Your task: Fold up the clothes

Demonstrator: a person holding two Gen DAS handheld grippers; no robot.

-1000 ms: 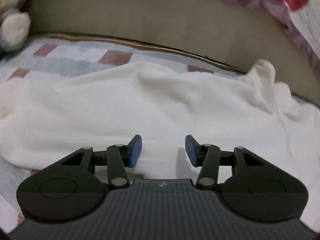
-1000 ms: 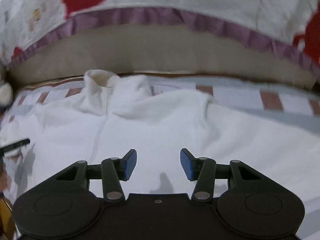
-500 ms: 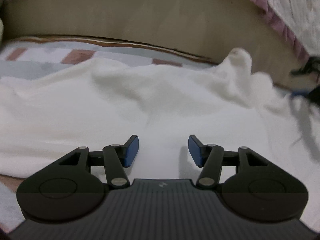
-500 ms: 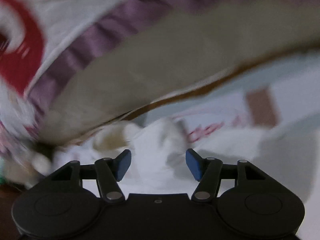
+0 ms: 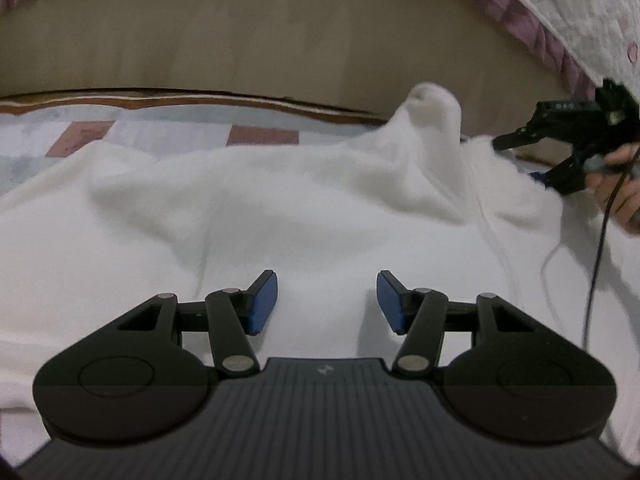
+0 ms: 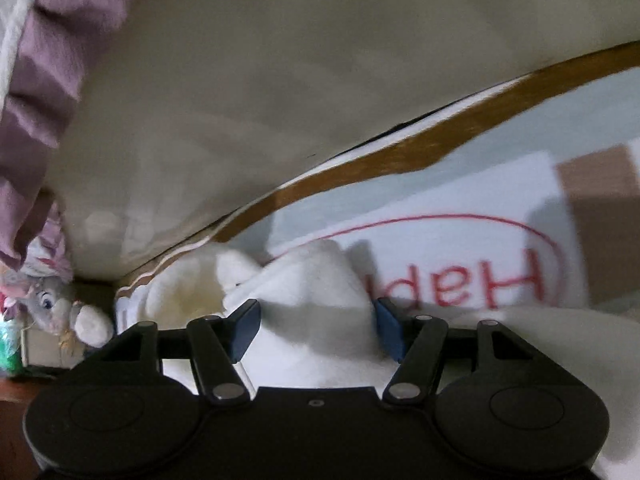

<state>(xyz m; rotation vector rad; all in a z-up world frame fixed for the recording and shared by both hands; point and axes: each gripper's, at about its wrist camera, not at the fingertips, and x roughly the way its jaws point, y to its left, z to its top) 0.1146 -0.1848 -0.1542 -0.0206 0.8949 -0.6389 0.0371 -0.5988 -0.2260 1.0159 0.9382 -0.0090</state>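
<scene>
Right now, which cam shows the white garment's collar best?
Right wrist: the collar fills the frame just beyond the open jaws. Left wrist shows it only as a small peak at the garment's far edge.

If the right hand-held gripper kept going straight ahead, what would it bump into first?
Most likely the raised collar fold of the white fleece garment, which sits between the open right hand-held gripper's fingers; depth is hard to judge.

The left claw (image 5: 326, 300) is spread wide over flat white garment (image 5: 280, 220), with open fabric ahead toward 12 o'clock until the beige bed wall (image 5: 280, 32). At 2 o'clock the right claw (image 5: 520, 152) and hand (image 5: 616, 188) crowd the raised collar (image 5: 432, 108). In the right wrist view, a plush toy (image 6: 56, 308) sits at 9 o'clock.
</scene>
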